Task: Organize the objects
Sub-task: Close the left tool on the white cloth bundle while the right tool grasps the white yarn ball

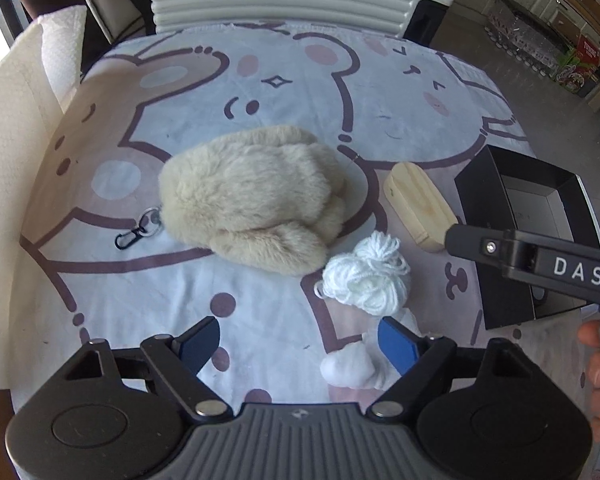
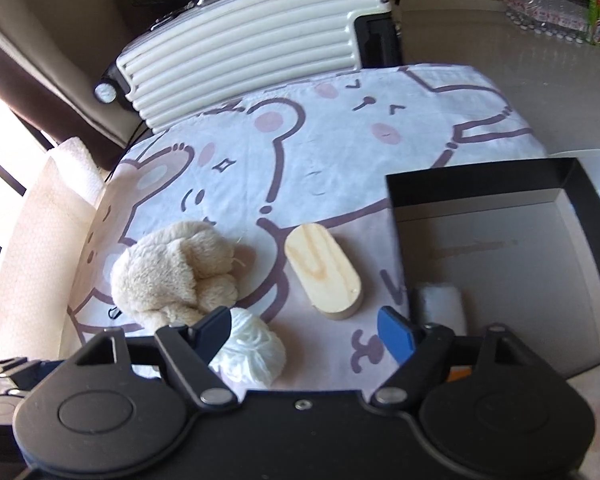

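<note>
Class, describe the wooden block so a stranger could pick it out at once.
Find the black box at the right edge of the cartoon bedsheet. Just left of it lies the wooden block, flat on the sheet. Unlike the furry plush and white yarn nearby, it is hard, pale and oval-ended.

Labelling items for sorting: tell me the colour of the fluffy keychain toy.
Cream-beige fur on the fluffy keychain toy, with a black clip; clearest in the left wrist view.

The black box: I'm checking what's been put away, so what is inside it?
In the black box one white roll lies near its front corner. The right hand-held gripper hides the nearest strip of the floor.
</note>
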Demonstrator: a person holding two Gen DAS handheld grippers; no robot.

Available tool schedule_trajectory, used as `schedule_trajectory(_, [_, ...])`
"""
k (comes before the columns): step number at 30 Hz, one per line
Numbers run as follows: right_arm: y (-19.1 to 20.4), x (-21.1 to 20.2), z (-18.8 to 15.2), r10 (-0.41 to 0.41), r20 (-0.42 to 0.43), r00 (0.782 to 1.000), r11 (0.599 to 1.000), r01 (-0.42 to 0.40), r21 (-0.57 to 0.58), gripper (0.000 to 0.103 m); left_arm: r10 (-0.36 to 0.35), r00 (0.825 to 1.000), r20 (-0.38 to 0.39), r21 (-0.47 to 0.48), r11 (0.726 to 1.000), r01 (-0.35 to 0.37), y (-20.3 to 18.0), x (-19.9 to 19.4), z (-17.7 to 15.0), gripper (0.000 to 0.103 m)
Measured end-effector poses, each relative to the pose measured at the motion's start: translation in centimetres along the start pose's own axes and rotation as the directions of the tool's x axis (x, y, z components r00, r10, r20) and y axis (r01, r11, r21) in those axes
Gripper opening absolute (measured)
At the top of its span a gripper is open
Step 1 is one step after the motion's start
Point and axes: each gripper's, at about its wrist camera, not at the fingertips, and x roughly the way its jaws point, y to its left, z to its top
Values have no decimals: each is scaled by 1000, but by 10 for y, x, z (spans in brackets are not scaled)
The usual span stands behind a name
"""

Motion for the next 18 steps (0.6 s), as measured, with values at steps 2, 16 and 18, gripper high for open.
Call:
schedule_trajectory(2, [4,6,0,17,-16,1000,1000,-18,-15,77,-4,1000,-21,12,1000,4,-3,6,0,81])
schedule_trajectory(16, [15,46,1,105,-143,984,993,-112,-45,71,-89,975,-205,-66,995,77,-15,44,-8,76])
schedule_trajectory(18, [16,51,0,113,-165,980,991,-122,-51,68,-85,972,-217,-87,994,67,-15,49,-10,74])
